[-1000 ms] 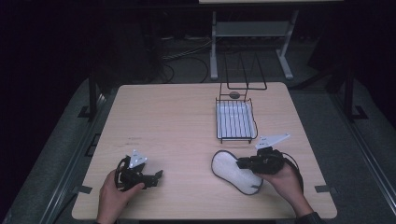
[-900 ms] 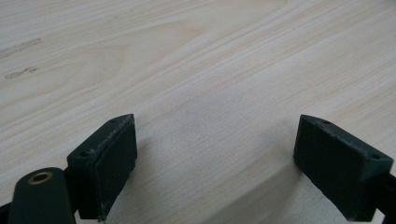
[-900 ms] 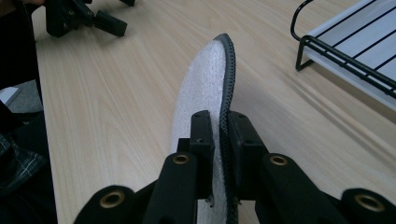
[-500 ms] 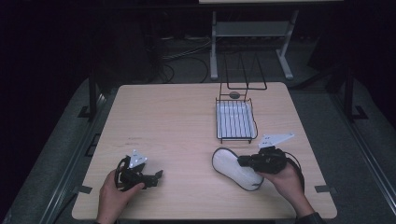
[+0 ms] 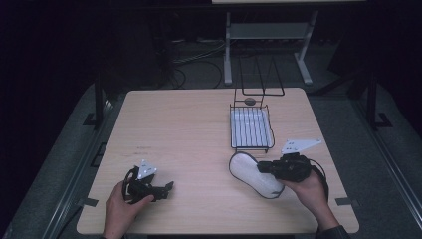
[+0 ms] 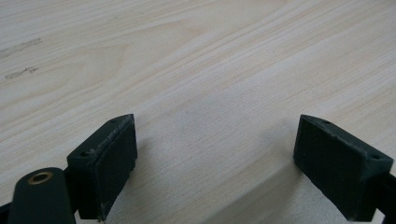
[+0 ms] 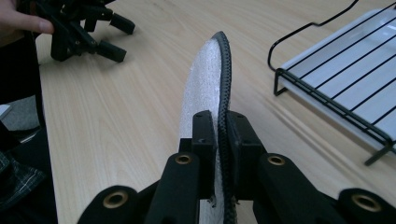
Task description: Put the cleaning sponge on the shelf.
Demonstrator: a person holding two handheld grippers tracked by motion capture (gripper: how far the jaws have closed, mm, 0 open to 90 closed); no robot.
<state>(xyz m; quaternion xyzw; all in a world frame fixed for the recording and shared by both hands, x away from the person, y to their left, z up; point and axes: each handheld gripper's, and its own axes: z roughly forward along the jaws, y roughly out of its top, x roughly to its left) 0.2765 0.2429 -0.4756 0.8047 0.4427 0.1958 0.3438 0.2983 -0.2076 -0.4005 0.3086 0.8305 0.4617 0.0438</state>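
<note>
A thin white oval disc with a black rim (image 5: 249,172) is at the front right of the wooden table (image 5: 189,134), tipped up on its edge. My right gripper (image 5: 263,167) is shut on its near rim. In the right gripper view the jaws (image 7: 221,123) pinch the rim, and the disc (image 7: 203,84) stands upright beyond them. My left gripper (image 5: 166,188) rests at the front left, held by a hand. It is open, and bare wood lies between its pads (image 6: 215,158). It also appears far off in the right gripper view (image 7: 116,37).
A black wire rack with a white tray (image 5: 251,128) stands just behind the disc, and a small dark round thing (image 5: 250,101) lies beyond it. The rack (image 7: 336,79) is close on the right in the right gripper view. Metal frame legs (image 5: 268,30) stand past the table's far edge.
The disc and my right gripper have shifted slightly away from the table's front edge. The left hand and its gripper have stayed put.
</note>
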